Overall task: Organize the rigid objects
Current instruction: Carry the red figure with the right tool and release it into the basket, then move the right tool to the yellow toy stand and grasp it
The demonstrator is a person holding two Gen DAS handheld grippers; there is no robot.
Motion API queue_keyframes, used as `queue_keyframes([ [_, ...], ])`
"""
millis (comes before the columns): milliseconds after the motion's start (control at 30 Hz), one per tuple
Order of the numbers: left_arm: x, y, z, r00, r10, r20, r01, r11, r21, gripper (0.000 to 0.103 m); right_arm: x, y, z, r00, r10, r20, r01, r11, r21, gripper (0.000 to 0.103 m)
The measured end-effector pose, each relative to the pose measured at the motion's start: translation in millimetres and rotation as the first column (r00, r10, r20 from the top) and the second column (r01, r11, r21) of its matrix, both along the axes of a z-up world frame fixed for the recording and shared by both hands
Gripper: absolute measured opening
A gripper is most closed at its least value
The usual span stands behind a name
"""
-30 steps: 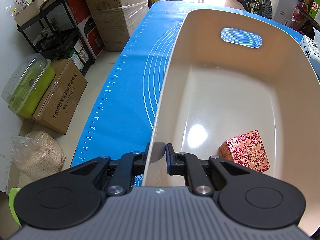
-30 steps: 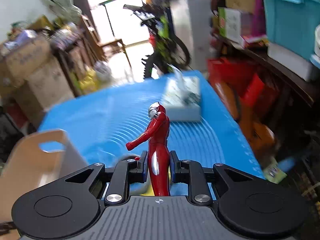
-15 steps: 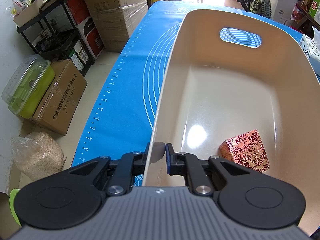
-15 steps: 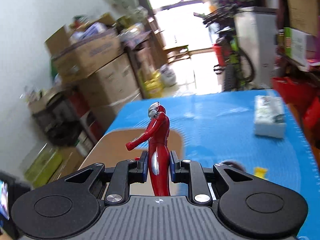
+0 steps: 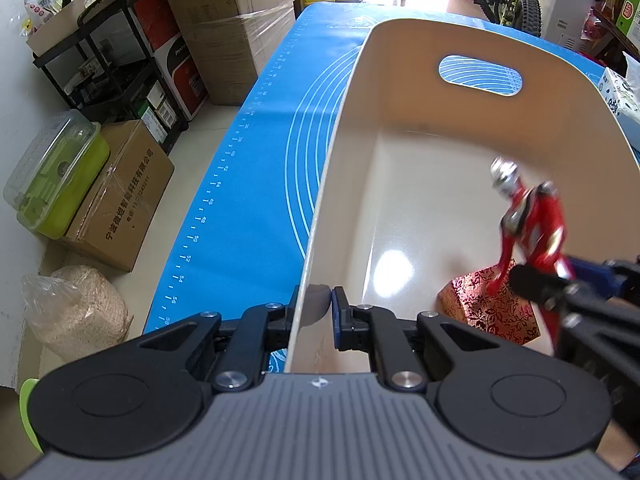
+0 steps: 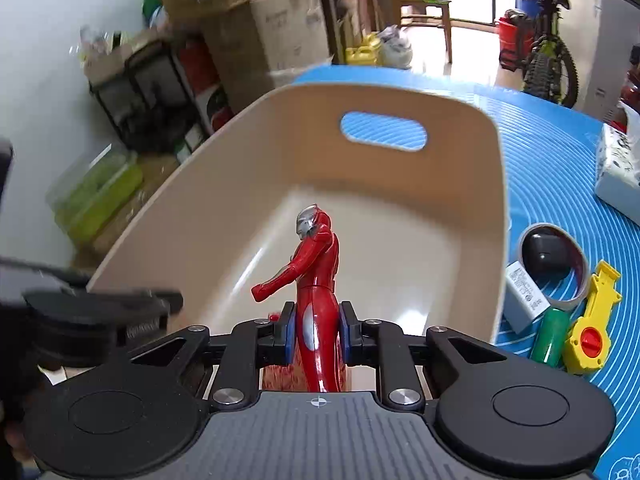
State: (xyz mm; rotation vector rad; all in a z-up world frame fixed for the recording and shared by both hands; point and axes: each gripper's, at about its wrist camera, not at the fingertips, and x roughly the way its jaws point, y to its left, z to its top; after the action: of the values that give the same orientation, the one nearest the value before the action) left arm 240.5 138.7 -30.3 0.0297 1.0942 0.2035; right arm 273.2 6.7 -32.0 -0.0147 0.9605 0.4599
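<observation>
A beige bin [image 5: 400,200] with a handle slot stands on the blue mat [image 5: 248,200]. My left gripper [image 5: 314,310] is shut on the bin's near left wall. My right gripper [image 6: 318,330] is shut on a red and silver hero figure [image 6: 316,280] and holds it upright over the bin's [image 6: 360,200] near end. The figure [image 5: 528,220] and right gripper [image 5: 560,280] show at the right of the left wrist view. A red patterned box [image 5: 492,308] lies on the bin floor under the figure.
On the mat right of the bin lie a tape roll [image 6: 554,264] around a black object, a white adapter [image 6: 524,296], a green cylinder [image 6: 552,334], a yellow toy [image 6: 592,320] and a tissue pack [image 6: 620,172]. Cardboard boxes [image 5: 120,200], a shelf and a grain sack stand left.
My right gripper has swung left with the figure, from over the mat to over the bin, and now shows in the left wrist view. The left gripper has not moved.
</observation>
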Motion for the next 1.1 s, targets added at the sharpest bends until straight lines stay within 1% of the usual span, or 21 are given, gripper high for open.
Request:
queue_keyframes([
  [67, 2, -1, 0, 1.0, -0.001, -0.002, 0.001, 1.0, 0.002, 0.015, -3, 4, -1, 1.0, 0.011, -0.006, -0.011, 1.0, -0.013, 0.033],
  [100, 2, -1, 1, 1.0, 0.0, -0.002, 0.0, 1.0, 0.001, 0.015, -4, 3, 0, 1.0, 0.008, -0.003, -0.008, 1.0, -0.013, 0.039],
  [133, 3, -1, 1, 1.0, 0.0, -0.002, 0.0, 1.0, -0.001, 0.015, -6, 0, 1, 1.0, 0.009, -0.005, -0.009, 1.0, -0.006, 0.042],
  [233, 3, -2, 1, 1.0, -0.002, -0.001, 0.002, 1.0, 0.002, 0.015, -5, -8, 8, 1.0, -0.002, -0.005, 0.002, 1.0, 0.027, 0.049],
  [267, 3, -2, 1, 1.0, -0.002, 0.0, 0.002, 1.0, 0.002, 0.015, -6, -11, 12, 1.0, -0.003, 0.002, 0.003, 0.999, 0.04, 0.053],
  [333, 2, -2, 1, 1.0, -0.002, -0.001, 0.002, 1.0, 0.001, 0.015, -7, -17, 21, 1.0, -0.004, 0.017, 0.003, 0.997, 0.072, 0.058],
  [367, 2, -2, 1, 1.0, -0.002, -0.001, 0.002, 1.0, 0.001, 0.015, -6, -20, 25, 1.0, -0.013, 0.027, 0.011, 0.997, 0.076, 0.065],
  [400, 2, -2, 1, 1.0, -0.001, -0.002, 0.001, 1.0, 0.001, 0.015, -7, -24, 29, 0.999, -0.021, 0.044, 0.018, 0.996, 0.082, 0.068],
  [600, 1, -2, 1, 1.0, 0.001, -0.002, -0.001, 1.0, -0.001, 0.015, -1, -61, 52, 0.992, -0.093, 0.086, 0.083, 0.99, 0.115, 0.071],
  [667, 1, -2, 1, 1.0, 0.001, -0.002, -0.001, 1.0, -0.002, 0.015, 4, -77, 57, 0.985, -0.138, 0.103, 0.126, 0.985, 0.118, 0.073],
  [767, 1, -2, 1, 1.0, 0.001, -0.002, -0.001, 1.0, -0.001, 0.015, 14, -108, 58, 0.966, -0.236, 0.104, 0.223, 0.967, 0.125, 0.074],
  [867, 1, -2, 1, 1.0, 0.001, -0.002, -0.001, 1.0, -0.002, 0.015, 24, -137, 52, 0.945, -0.314, 0.094, 0.303, 0.946, 0.116, 0.074],
  [933, 1, -2, 1, 1.0, 0.001, -0.002, -0.001, 1.0, -0.001, 0.015, 32, -155, 45, 0.925, -0.372, 0.083, 0.363, 0.926, 0.107, 0.075],
  [1100, 1, -1, 1, 1.0, 0.002, -0.002, -0.002, 1.0, 0.0, 0.015, 46, -190, 12, 0.884, -0.467, 0.029, 0.465, 0.883, 0.058, 0.075],
])
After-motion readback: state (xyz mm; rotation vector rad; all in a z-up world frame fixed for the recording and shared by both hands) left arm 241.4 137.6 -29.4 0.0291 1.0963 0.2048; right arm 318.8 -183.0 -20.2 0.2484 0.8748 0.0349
